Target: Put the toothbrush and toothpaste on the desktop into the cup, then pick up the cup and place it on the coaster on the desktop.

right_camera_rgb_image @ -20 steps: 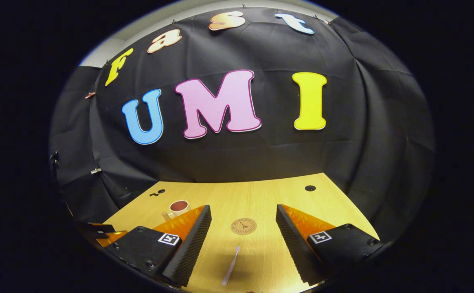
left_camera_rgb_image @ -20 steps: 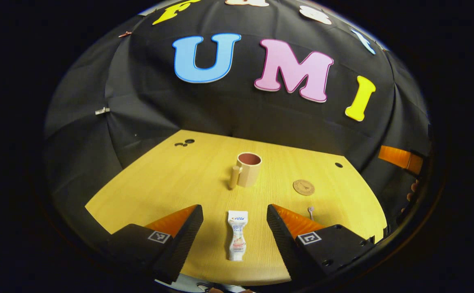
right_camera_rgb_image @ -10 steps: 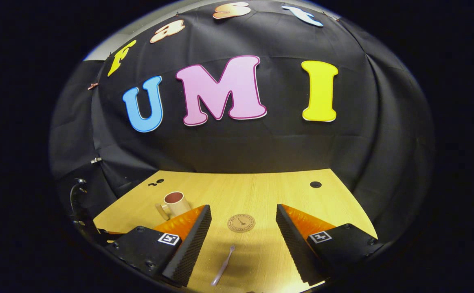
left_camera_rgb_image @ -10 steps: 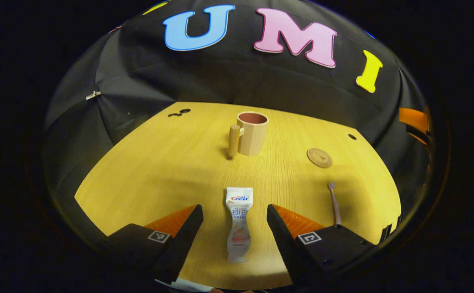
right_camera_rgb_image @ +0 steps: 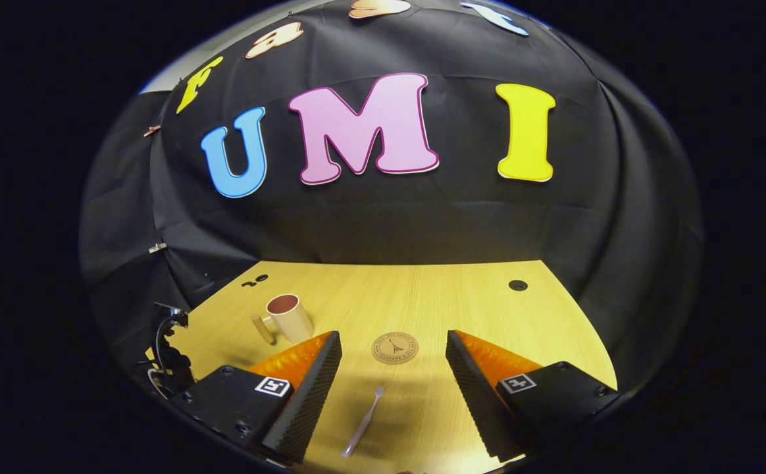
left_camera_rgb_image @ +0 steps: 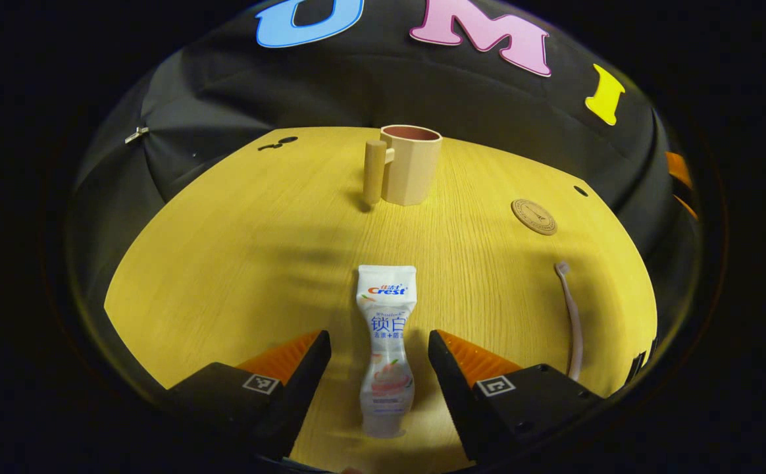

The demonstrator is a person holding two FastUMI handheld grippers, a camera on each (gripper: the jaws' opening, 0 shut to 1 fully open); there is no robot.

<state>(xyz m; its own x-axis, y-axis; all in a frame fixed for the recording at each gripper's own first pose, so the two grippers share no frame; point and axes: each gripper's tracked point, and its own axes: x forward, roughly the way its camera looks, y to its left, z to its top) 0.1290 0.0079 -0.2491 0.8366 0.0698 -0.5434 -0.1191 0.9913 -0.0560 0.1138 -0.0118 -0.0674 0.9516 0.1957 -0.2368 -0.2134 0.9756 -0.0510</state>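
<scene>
**Two open claws over the toothpaste and the toothbrush**

The yellow wooden desktop had black cloth hanging behind it and at its sides. A small round dark hole sat near the far right corner of the wood.

The tan cup with a thick peg handle stood upright far back on the desktop, with its handle on the left in the left gripper view. The round brown coaster lay flat to the right of the cup, well apart from it. The print on the coaster was too small to make out.

In the left gripper view, the thin pale toothbrush lay at the right, and its near end was hidden behind a finger. In the right gripper view, a dark shape with wires at the far left edge was hard to make out.

The left gripper was wide open. The white squeezy toothpaste tube lay flat between its fingers, and neither finger touched it.

The right gripper was wide open too and held nothing. The toothbrush lay on the wood between its fingers, with the coaster just past the brush end.
</scene>
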